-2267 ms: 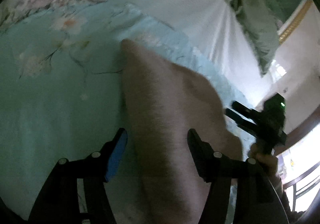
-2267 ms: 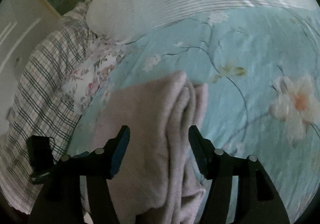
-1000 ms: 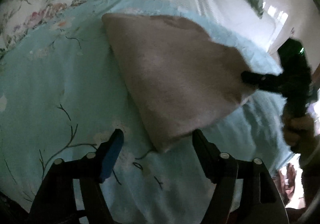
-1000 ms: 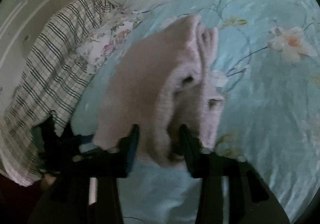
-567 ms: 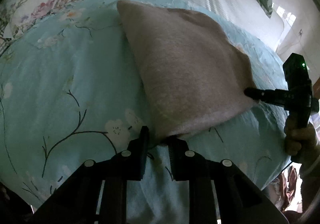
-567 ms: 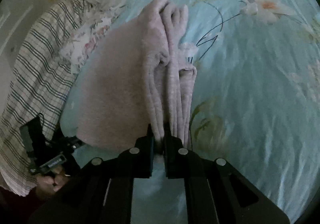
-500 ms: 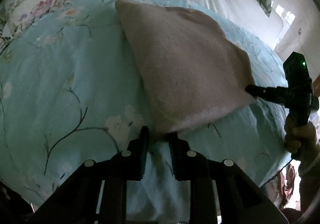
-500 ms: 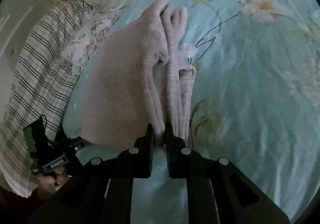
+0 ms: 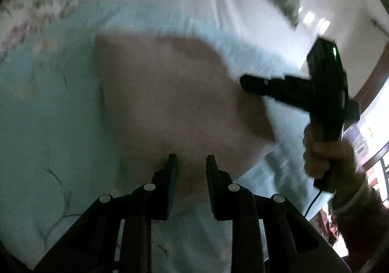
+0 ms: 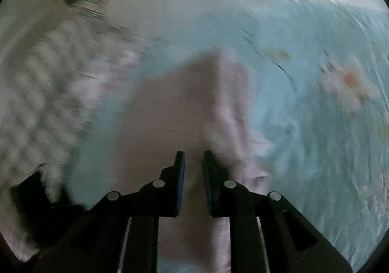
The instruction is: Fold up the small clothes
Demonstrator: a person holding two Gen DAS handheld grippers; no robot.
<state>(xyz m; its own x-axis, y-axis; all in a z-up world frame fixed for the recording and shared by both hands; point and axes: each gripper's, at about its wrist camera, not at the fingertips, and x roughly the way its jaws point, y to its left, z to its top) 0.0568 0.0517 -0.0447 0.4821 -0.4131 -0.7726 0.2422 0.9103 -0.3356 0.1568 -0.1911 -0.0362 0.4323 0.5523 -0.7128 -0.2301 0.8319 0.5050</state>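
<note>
Now both my tongs have bitten: a second ago the left tongs (image 9: 189,163) stood wide apart just short of the cloth (image 9: 170,93), and they are clamped on its near corner. The right tongs (image 10: 193,159) pinch the cloth's bunched near edge, nearly together. The cloth, which lay flat on the quilt (image 9: 48,114), now lifts at the near edge. Both views blur, so I judge the fold away from me is starting, with both near corners in hand.
</note>
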